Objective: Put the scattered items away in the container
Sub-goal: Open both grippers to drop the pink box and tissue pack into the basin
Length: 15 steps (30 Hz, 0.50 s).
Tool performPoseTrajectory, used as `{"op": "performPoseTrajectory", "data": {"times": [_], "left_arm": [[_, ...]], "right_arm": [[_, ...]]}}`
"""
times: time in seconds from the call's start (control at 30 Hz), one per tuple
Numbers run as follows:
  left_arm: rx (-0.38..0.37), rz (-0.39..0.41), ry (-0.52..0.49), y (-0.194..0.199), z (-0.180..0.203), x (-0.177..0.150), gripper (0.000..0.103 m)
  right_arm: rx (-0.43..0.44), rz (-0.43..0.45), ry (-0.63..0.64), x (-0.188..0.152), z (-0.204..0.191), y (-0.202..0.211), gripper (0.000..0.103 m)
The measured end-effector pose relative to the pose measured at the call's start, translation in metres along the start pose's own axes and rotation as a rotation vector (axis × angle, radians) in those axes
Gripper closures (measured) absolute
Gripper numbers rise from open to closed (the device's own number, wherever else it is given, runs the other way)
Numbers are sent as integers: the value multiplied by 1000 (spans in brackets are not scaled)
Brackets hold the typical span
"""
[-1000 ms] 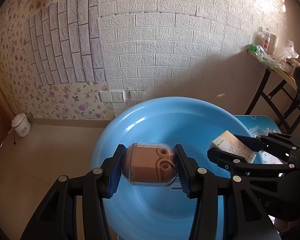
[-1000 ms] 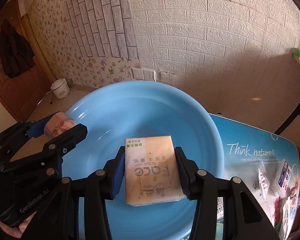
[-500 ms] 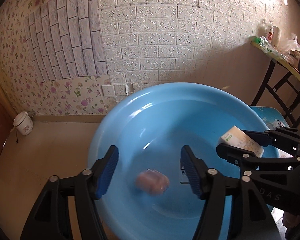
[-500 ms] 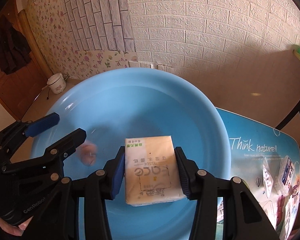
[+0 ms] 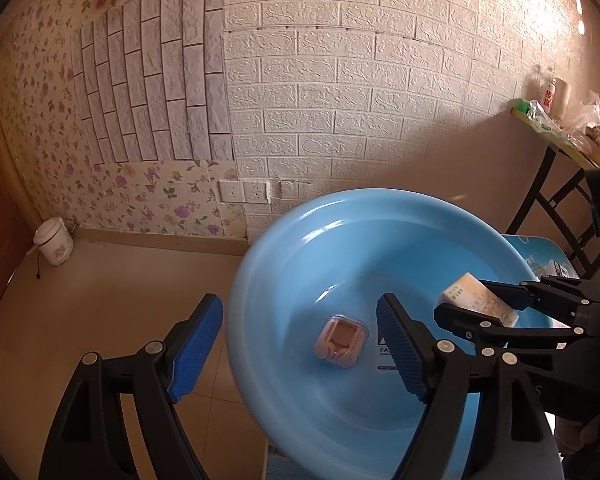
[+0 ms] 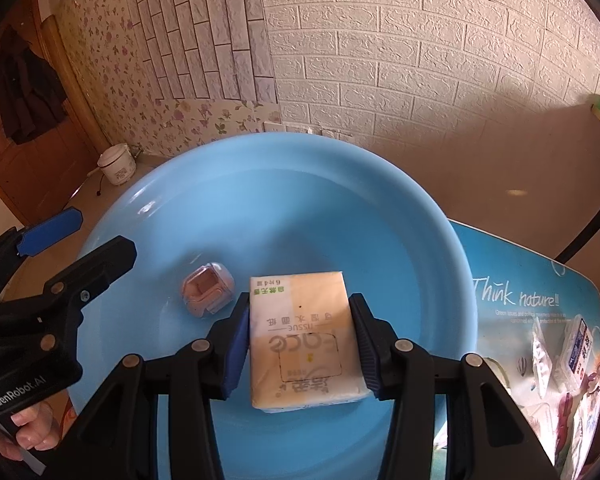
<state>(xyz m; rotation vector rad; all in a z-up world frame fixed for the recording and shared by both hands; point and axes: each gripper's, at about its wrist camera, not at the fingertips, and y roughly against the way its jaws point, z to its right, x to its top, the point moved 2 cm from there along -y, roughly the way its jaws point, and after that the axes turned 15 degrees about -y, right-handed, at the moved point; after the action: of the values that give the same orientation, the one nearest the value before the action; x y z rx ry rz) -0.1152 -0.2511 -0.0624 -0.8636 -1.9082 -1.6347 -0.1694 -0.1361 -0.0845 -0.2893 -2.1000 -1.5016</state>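
A big blue basin [image 5: 260, 280] [image 6: 440, 240] stands on the table. A small clear case with a brown insert [image 5: 341, 342] [image 6: 208, 290] lies on the basin's bottom. My left gripper [image 5: 300, 348] is open and empty above the basin's left rim; it shows at the left of the right wrist view [image 6: 76, 236]. My right gripper [image 6: 300, 344] is shut on a yellow tissue pack [image 6: 302, 340] and holds it over the basin; the pack also shows in the left wrist view [image 5: 476, 300].
Several small packets [image 6: 560, 356] lie on the blue printed table top [image 6: 516, 300] right of the basin. A white pot [image 5: 54, 240] stands on the floor by the wall. A side table with clutter [image 5: 556, 128] stands at far right.
My left gripper opened and let go of the clear case, which dropped into the basin and came to rest. The left gripper drew back to the left. The right gripper still holds the tissue pack.
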Motion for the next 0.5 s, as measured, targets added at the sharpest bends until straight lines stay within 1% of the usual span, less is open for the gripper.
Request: {"op": "performPoseTrajectory", "data": {"times": [0.1, 0.17, 0.2, 0.27, 0.3, 0.37, 0.47, 0.5], "left_arm": [[7, -4, 20, 2, -6, -2, 24], [10, -5, 28, 3, -8, -4, 24], [11, -4, 32, 4, -9, -5, 24], [10, 0, 41, 7, -11, -6, 24], [8, 4, 45, 8, -11, -7, 24], [6, 8, 49, 10, -11, -7, 23], [10, 3, 58, 13, -9, -8, 22], [13, -2, 62, 14, -8, -8, 19]], "right_arm": [[38, -6, -6, 1, -4, -2, 53], [41, -4, -5, 0, -4, -1, 51], [42, 2, 0, -1, -4, -1, 48], [21, 24, 14, -1, -4, 2, 32], [10, 38, 21, -1, -4, 4, 22], [16, 61, 34, -1, -3, 9, 22], [20, 63, 13, 0, 1, 14, 22], [29, 65, -1, 1, 4, 17, 22]]}}
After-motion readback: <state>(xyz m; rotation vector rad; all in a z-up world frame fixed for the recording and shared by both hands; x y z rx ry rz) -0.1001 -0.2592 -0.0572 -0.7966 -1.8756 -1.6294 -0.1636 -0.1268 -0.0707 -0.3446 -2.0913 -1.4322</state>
